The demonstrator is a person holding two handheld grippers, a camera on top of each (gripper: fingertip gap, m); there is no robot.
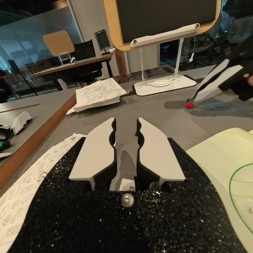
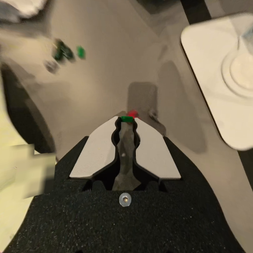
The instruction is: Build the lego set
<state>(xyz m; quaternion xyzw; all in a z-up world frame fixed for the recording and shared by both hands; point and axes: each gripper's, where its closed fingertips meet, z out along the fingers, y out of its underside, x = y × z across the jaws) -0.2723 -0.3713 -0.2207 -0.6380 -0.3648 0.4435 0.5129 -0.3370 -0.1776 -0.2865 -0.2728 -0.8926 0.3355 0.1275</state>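
My right gripper is shut on a small green Lego piece at its fingertips, just above a red Lego piece on the grey table. In the left wrist view the right gripper shows at the far right, its tip over the red piece. My left gripper is open and empty, held above the table. A tiny dark green piece lies by its right finger. More green and dark pieces lie blurred at the upper left of the right wrist view.
Printed paper bags lie ahead and under the left gripper. A pale yellow instruction sheet is at the right. A white lamp base stands at the back. Torn white bag scraps lie on the adjoining table. My right fingertips sit around 20 cm from my left ones.
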